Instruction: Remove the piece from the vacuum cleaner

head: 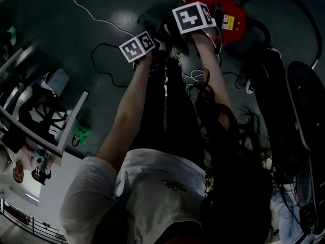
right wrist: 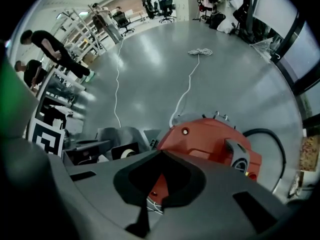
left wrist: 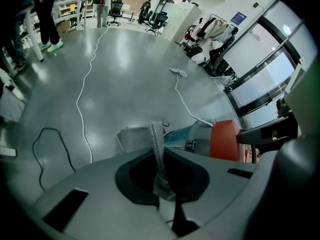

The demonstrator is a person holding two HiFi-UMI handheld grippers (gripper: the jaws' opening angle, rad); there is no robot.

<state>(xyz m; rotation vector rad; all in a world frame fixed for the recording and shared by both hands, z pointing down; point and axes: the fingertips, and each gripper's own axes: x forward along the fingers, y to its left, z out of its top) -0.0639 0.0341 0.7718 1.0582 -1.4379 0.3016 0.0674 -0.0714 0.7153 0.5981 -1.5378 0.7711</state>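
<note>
The red vacuum cleaner stands on the grey floor and also shows at the top of the head view. My left gripper is shut on a grey mesh fabric piece that rises as a strip between the jaws. The fabric spreads out just behind them, next to the vacuum cleaner's open teal and red body. My right gripper is shut right against the red housing. A bit of red and some white wire show in the hollow between its jaws; I cannot tell whether they pinch anything.
A white cable and a black cable trail over the floor. A black hose curls behind the vacuum cleaner. Grey boxes with a tape roll sit to its left. People, chairs and shelves stand at the far edges.
</note>
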